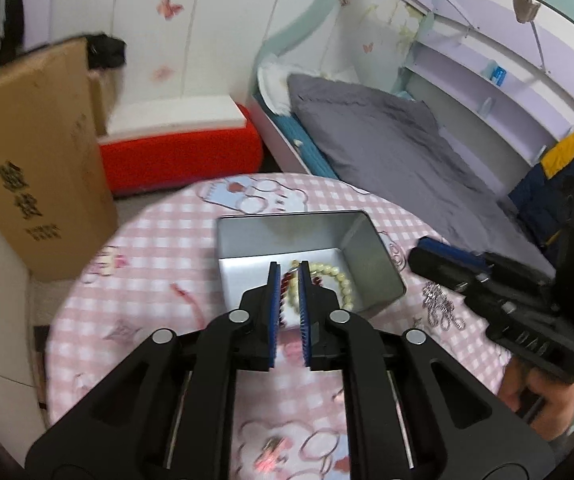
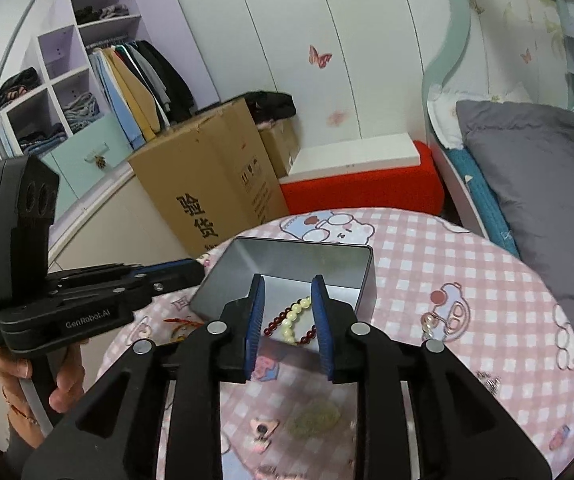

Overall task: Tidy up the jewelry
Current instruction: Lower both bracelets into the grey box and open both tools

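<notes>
Both grippers, left and right, hang narrowly parted and empty over the tin mid-table, bracelets already lying inside, seemingly just dropped.

Tin: smooth, matt grey metal; beads: glossy, perhaps glass; tablecloth: soft checked cloth; box: matt brown cardboard
</notes>
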Demonstrator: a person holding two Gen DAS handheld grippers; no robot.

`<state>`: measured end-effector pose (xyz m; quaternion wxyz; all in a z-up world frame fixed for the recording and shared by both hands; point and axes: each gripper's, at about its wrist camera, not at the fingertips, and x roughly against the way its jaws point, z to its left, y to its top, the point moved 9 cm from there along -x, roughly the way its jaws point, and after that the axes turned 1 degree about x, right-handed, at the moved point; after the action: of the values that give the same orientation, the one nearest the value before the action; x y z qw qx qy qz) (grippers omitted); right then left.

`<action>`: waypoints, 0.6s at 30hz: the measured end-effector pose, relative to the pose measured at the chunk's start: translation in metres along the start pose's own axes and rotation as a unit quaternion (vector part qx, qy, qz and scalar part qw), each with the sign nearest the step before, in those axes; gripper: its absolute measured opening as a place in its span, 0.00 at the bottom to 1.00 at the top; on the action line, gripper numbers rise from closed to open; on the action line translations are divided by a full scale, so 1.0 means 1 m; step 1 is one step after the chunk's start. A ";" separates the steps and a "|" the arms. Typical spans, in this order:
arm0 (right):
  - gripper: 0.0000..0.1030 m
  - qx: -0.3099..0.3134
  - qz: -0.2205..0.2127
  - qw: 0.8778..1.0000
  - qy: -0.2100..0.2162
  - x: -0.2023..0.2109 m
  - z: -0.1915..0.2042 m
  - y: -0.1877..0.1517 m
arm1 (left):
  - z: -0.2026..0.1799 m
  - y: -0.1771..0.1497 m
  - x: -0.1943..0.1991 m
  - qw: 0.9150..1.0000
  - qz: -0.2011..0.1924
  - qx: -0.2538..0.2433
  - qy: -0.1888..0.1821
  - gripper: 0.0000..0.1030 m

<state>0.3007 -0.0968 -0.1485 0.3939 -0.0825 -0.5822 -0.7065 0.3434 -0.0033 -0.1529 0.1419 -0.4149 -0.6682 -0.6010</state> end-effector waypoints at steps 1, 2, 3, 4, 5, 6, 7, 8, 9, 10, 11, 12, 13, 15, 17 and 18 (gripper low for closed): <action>0.25 0.002 -0.005 1.000 -0.002 0.007 0.002 0.000 | 0.003 -0.003 0.011 1.000 -0.011 -0.001 0.007 0.48; 0.27 0.006 -0.010 1.000 -0.005 0.015 0.005 -0.002 | 0.007 -0.005 0.023 0.999 -0.030 0.001 0.022 0.65; 0.28 0.008 -0.012 1.000 -0.009 0.019 0.008 -0.004 | 0.009 -0.006 0.034 0.998 -0.050 0.002 0.032 0.75; 0.29 0.010 -0.016 1.000 -0.015 0.027 0.010 -0.008 | 0.011 -0.009 0.045 0.997 -0.064 0.001 0.037 0.75; 0.29 0.011 -0.018 1.000 -0.018 0.031 0.012 -0.010 | 0.013 -0.012 0.050 0.997 -0.064 0.000 0.039 0.75; 0.30 0.013 -0.020 1.000 -0.020 0.037 0.014 -0.015 | 0.015 -0.018 0.057 0.997 -0.065 0.000 0.046 0.75; 0.30 0.014 -0.019 0.999 -0.023 0.040 0.016 -0.019 | 0.017 -0.022 0.063 0.996 -0.072 0.001 0.053 0.75; 0.30 0.016 -0.019 0.999 -0.028 0.045 0.019 -0.026 | 0.019 -0.026 0.069 0.995 -0.078 0.001 0.059 0.75; 0.31 0.020 -0.019 0.999 -0.032 0.048 0.019 -0.030 | 0.021 -0.032 0.074 0.995 -0.080 -0.001 0.065 0.75; 0.31 0.024 -0.017 0.999 -0.037 0.051 0.020 -0.036 | 0.022 -0.038 0.078 0.995 -0.079 0.001 0.068 0.75; 0.31 0.024 -0.016 0.999 -0.041 0.052 0.021 -0.040 | 0.023 -0.044 0.081 0.994 -0.081 0.006 0.068 0.75; 0.32 0.023 -0.015 0.999 -0.045 0.055 0.022 -0.047 | 0.024 -0.048 0.083 0.994 -0.081 0.008 0.067 0.75; 0.32 0.023 -0.013 0.999 -0.045 0.057 0.022 -0.051 | 0.024 -0.055 0.083 0.995 -0.077 0.008 0.068 0.75; 0.33 0.021 -0.007 0.998 -0.051 0.059 0.021 -0.061 | 0.024 -0.067 0.080 0.995 -0.070 0.004 0.075 0.75; 0.33 0.022 -0.001 0.998 -0.059 0.059 0.020 -0.071 | 0.022 -0.082 0.075 0.995 -0.057 0.000 0.078 0.75; 0.34 0.022 0.003 0.998 -0.063 0.058 0.020 -0.077 | 0.022 -0.089 0.070 0.996 -0.049 -0.003 0.079 0.75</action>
<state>0.2043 -0.1053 -0.1671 0.3602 -0.1202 -0.6214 -0.6853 0.2429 0.0497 -0.1709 0.1638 -0.3334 -0.6727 -0.6399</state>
